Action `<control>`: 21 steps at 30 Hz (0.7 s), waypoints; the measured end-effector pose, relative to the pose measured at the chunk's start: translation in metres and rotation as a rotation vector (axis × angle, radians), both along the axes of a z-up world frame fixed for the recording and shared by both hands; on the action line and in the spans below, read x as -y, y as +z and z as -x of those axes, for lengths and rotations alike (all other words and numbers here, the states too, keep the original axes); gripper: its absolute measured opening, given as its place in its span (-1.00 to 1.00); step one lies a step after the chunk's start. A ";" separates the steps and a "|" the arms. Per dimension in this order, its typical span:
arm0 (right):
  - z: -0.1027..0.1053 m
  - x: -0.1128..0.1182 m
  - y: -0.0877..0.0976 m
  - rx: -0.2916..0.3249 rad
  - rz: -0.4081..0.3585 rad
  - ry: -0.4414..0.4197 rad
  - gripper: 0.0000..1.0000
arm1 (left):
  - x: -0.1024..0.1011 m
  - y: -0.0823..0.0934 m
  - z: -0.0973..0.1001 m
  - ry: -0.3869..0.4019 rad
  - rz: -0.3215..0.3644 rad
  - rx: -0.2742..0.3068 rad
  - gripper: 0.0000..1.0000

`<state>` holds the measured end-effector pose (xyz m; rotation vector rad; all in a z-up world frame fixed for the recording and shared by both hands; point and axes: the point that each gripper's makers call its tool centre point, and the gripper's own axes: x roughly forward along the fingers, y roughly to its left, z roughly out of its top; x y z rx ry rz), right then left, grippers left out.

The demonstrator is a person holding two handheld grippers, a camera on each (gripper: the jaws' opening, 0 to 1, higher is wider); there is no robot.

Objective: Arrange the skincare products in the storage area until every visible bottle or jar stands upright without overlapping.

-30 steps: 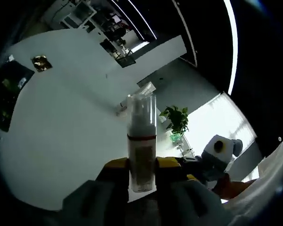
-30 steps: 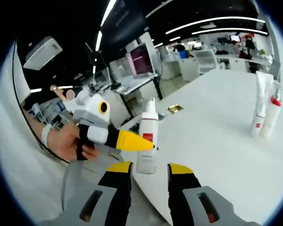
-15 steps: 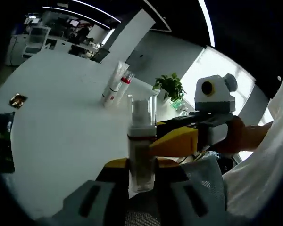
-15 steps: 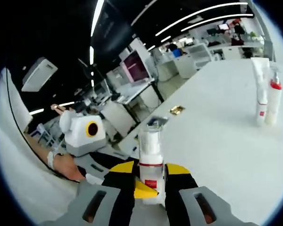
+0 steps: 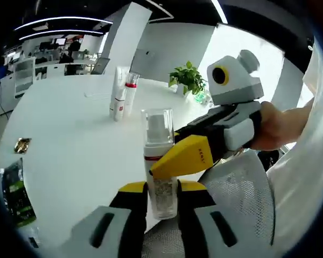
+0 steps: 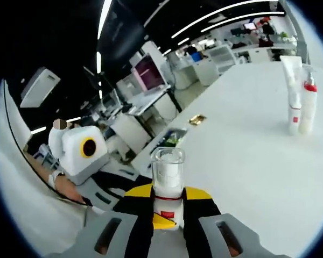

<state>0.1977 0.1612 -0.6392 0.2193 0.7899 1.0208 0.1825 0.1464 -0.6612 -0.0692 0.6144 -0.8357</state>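
- Across the left gripper view, one dark packet and one gold wrapper lay on the table.
- Two products, a tube and a red-collared bottle, stood upright, touching, far back.
- One pump bottle stood upright, clamped by both the left gripper and right gripper.

White table, potted plant at its far edge, small gold packet and green-printed dark pouch near edge. Mesh chair back beside table. Monitor behind.
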 end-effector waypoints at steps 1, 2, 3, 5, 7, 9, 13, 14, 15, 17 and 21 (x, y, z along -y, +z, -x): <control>-0.003 0.001 0.001 0.005 -0.003 -0.008 -0.68 | -0.002 -0.002 0.000 -0.011 -0.025 0.012 -0.64; -0.005 0.002 0.001 0.012 0.001 -0.013 -0.68 | -0.007 -0.007 0.000 -0.022 -0.067 0.021 -0.59; -0.007 0.004 0.001 0.017 0.002 -0.015 -0.68 | -0.010 -0.009 -0.002 -0.031 -0.099 0.052 -0.52; -0.014 0.009 0.002 0.032 0.009 -0.032 -0.68 | -0.015 -0.012 -0.002 -0.061 -0.168 0.113 -0.38; -0.018 0.012 0.001 0.035 0.013 -0.037 -0.68 | -0.019 -0.019 0.001 -0.104 -0.229 0.133 -0.37; -0.027 0.020 0.001 0.033 0.015 -0.065 -0.68 | -0.027 -0.028 0.004 -0.139 -0.330 0.168 -0.48; -0.039 0.034 -0.001 0.042 0.033 -0.100 -0.68 | -0.034 -0.043 0.009 -0.159 -0.416 0.193 -0.42; -0.043 0.039 -0.002 0.044 0.040 -0.114 -0.68 | -0.034 -0.046 0.009 -0.148 -0.410 0.187 -0.41; -0.046 0.042 -0.003 0.047 0.045 -0.122 -0.68 | -0.035 -0.047 0.008 -0.136 -0.403 0.188 -0.42; -0.052 0.049 -0.006 0.045 0.061 -0.141 -0.67 | -0.038 -0.057 0.004 -0.108 -0.432 0.166 -0.45; -0.067 0.065 -0.011 0.063 0.096 -0.175 -0.67 | -0.040 -0.065 0.008 -0.134 -0.479 0.139 -0.50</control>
